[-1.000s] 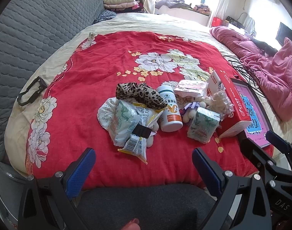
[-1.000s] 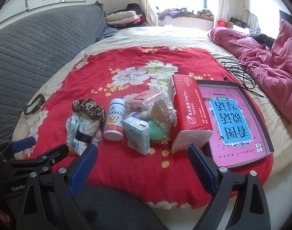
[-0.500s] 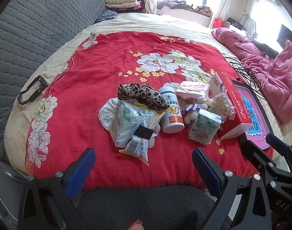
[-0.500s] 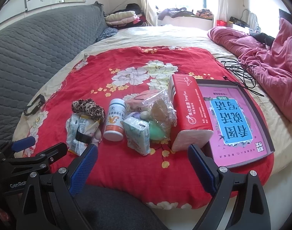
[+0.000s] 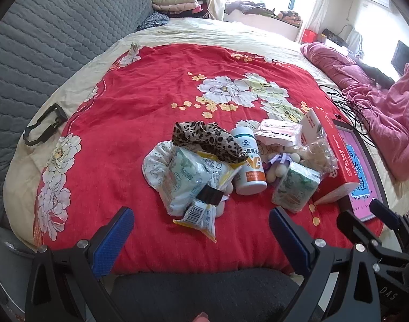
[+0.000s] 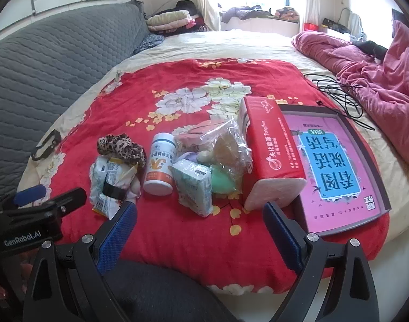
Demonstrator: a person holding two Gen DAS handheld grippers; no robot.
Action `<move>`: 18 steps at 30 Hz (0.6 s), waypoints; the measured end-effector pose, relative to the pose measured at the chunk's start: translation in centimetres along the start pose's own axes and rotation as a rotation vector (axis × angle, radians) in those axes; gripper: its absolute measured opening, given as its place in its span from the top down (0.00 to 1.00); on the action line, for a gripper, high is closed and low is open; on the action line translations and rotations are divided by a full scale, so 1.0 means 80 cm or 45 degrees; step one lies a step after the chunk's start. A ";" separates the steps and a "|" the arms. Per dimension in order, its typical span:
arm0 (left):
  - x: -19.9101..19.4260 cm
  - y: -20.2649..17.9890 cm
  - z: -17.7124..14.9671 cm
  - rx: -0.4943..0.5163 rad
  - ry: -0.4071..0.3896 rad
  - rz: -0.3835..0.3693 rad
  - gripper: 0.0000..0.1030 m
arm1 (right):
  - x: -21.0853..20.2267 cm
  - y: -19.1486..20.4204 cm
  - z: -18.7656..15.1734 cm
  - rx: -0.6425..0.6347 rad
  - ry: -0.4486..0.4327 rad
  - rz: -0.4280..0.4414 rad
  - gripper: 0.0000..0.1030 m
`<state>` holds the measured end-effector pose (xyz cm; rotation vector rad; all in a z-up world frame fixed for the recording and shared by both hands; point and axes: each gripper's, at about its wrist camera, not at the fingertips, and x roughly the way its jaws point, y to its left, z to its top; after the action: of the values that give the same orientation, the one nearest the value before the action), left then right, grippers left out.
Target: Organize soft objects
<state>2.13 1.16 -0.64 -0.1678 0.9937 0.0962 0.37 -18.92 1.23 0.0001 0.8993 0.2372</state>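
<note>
Both tools wide apart, holding nothing.
Left tool [image 5: 200, 237] and right tool [image 6: 200, 229] hover before the heap of packets [image 5: 188, 179] ahead on the bed [image 5: 140, 86].

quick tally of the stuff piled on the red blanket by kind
tissue packs: 2
red tissue box: 1
white bottle: 1
leopard-print scrunchie: 1
clipped snack bag: 1
clear plastic bag: 1
pink tray: 1
Total: 8

Heaped on red blanket: leopard scrunchie [image 5: 207, 140] atop tissue pack [image 5: 183, 179]; second tissue pack [image 6: 195, 185] beside clear bag [image 6: 228, 147] of sponges.
</note>
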 end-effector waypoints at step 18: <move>0.064 0.032 0.059 -0.049 0.056 -0.088 0.02 | 0.054 0.008 0.004 0.022 0.080 0.018 0.07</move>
<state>8.44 4.56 -2.68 -0.2405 1.0293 0.0488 3.08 -17.36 -1.83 0.0151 0.9641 0.2437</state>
